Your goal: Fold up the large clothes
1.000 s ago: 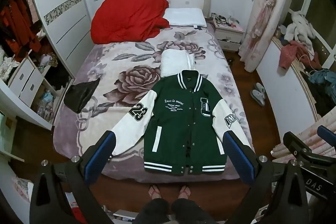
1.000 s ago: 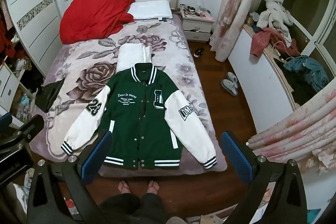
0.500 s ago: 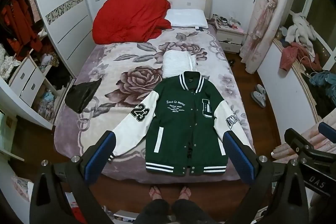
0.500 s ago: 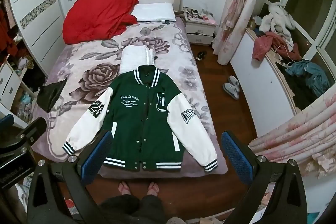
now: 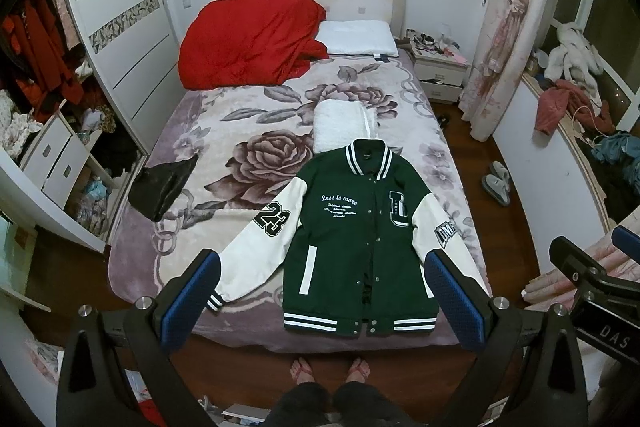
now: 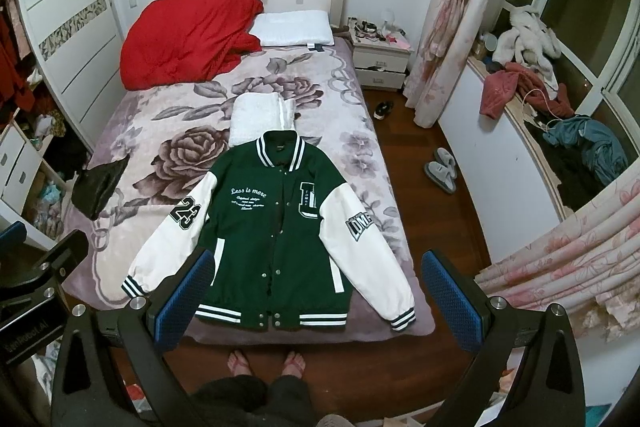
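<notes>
A green varsity jacket (image 5: 356, 239) with white sleeves lies flat, front up and snapped shut, at the foot of the bed; it also shows in the right wrist view (image 6: 272, 235). Both sleeves spread out to the sides. My left gripper (image 5: 320, 299) is open and empty, held high above the bed's foot edge. My right gripper (image 6: 318, 295) is open and empty at the same height. The right gripper's body shows at the right edge of the left wrist view (image 5: 592, 283).
A folded white garment (image 5: 342, 125) lies just beyond the jacket's collar. A black item (image 5: 162, 187) lies at the bed's left edge. A red duvet (image 5: 248, 43) and pillow (image 5: 356, 37) sit at the headboard. My feet (image 5: 330, 369) stand on the wooden floor. Slippers (image 6: 440, 169) lie to the right.
Both grippers have drifted slightly, so the bed and jacket sit a little lower and closer in both views. The jacket has not moved and both grippers stay open.
</notes>
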### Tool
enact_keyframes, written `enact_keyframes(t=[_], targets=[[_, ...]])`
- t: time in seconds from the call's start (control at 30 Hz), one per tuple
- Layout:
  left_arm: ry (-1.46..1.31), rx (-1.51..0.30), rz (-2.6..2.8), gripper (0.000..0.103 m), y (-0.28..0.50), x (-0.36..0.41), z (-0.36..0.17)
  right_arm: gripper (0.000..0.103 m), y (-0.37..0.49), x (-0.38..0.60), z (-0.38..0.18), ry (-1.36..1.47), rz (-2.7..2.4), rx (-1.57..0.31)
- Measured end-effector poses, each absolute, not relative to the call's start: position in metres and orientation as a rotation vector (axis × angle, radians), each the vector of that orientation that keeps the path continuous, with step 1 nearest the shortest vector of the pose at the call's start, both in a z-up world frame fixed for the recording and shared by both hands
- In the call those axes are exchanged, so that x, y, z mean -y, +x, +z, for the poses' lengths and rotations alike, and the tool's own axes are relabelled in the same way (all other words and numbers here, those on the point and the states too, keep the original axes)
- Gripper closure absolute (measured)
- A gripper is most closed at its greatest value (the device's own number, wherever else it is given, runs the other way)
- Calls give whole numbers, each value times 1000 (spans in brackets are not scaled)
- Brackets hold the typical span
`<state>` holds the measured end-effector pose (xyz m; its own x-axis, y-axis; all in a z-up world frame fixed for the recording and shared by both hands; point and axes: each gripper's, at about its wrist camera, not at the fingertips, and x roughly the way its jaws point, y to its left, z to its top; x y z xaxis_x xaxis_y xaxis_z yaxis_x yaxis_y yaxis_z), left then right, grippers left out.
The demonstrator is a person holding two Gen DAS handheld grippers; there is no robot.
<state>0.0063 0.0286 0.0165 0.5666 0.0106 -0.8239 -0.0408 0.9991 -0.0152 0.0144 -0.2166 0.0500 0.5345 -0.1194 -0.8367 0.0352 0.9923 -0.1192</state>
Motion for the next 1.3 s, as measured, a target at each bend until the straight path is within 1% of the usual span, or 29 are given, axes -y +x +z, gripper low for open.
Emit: enact_keyframes(t=[0.63, 0.97, 1.3], targets=[[-27, -957, 37, 0, 10, -29, 27, 0, 12, 220, 54, -81, -89, -995], [-22, -938, 36, 0, 17, -26, 47, 0, 11, 212, 78, -68, -83, -972], [-23, -922, 33, 0, 9, -22, 42, 0, 10, 211, 78, -70, -83, -972]])
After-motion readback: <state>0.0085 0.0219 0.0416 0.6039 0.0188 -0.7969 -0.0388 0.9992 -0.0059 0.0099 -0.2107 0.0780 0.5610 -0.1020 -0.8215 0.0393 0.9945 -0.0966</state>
